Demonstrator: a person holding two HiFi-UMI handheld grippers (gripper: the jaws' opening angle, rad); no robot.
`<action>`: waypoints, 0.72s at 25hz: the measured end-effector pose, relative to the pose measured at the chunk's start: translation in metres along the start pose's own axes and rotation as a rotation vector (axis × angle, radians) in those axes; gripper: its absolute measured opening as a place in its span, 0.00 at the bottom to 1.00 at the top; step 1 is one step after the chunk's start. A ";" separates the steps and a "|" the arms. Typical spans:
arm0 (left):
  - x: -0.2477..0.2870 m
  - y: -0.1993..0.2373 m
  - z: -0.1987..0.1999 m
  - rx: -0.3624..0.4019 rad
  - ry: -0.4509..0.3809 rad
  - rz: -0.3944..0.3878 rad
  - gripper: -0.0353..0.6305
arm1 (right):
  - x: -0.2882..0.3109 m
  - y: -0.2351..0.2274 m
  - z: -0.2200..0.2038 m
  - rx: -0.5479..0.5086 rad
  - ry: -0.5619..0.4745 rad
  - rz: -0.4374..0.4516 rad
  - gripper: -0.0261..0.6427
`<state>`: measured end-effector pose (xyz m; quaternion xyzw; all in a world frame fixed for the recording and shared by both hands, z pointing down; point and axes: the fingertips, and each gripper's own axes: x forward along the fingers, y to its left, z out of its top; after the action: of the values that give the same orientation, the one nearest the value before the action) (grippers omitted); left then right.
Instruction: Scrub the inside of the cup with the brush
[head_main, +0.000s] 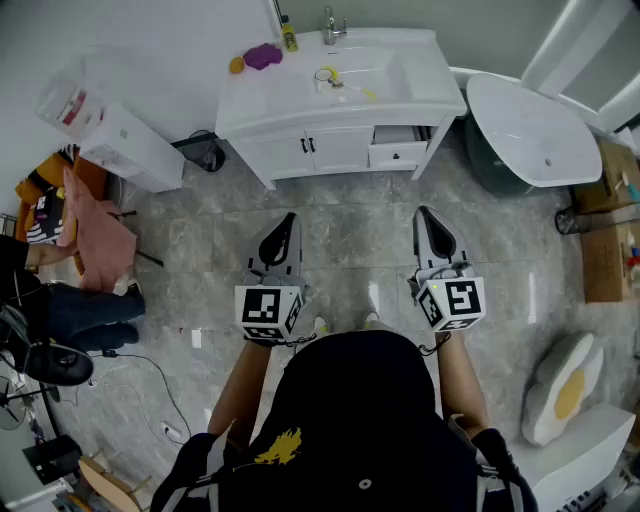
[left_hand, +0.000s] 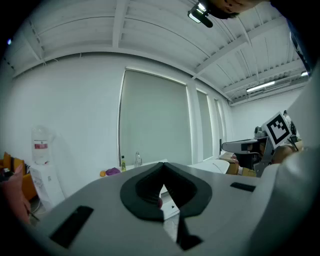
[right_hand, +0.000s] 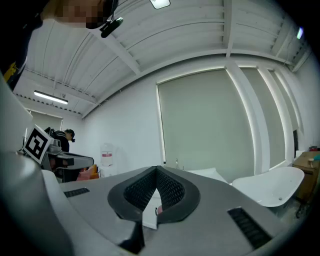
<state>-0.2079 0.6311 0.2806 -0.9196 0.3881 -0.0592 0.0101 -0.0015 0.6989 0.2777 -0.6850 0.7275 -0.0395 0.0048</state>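
In front of the white vanity (head_main: 252, 102), well short of it, the left gripper (head_main: 290, 220) and right gripper (head_main: 423, 214) are both closed and empty. They point level towards the basin (head_main: 392, 62), where what looks like the cup (head_main: 325, 76) and the brush (head_main: 366, 93) lie. This is likely an approach stance.

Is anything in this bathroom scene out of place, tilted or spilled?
Nothing stands out. The small pale cup and the thin yellow brush rest in the white sink basin, and no spill or damage shows at this distance.
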 end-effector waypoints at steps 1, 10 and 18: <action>0.003 -0.008 0.000 0.002 -0.003 -0.004 0.08 | -0.003 -0.006 -0.001 -0.003 0.003 0.000 0.08; 0.023 -0.041 0.005 -0.002 0.001 0.000 0.08 | -0.025 -0.044 0.004 -0.016 0.006 -0.016 0.08; 0.029 -0.060 -0.011 -0.039 0.045 0.088 0.08 | -0.028 -0.090 -0.021 0.007 0.073 -0.035 0.08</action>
<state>-0.1464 0.6523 0.2984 -0.9002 0.4293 -0.0719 -0.0142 0.0881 0.7225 0.3029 -0.6958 0.7148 -0.0670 -0.0202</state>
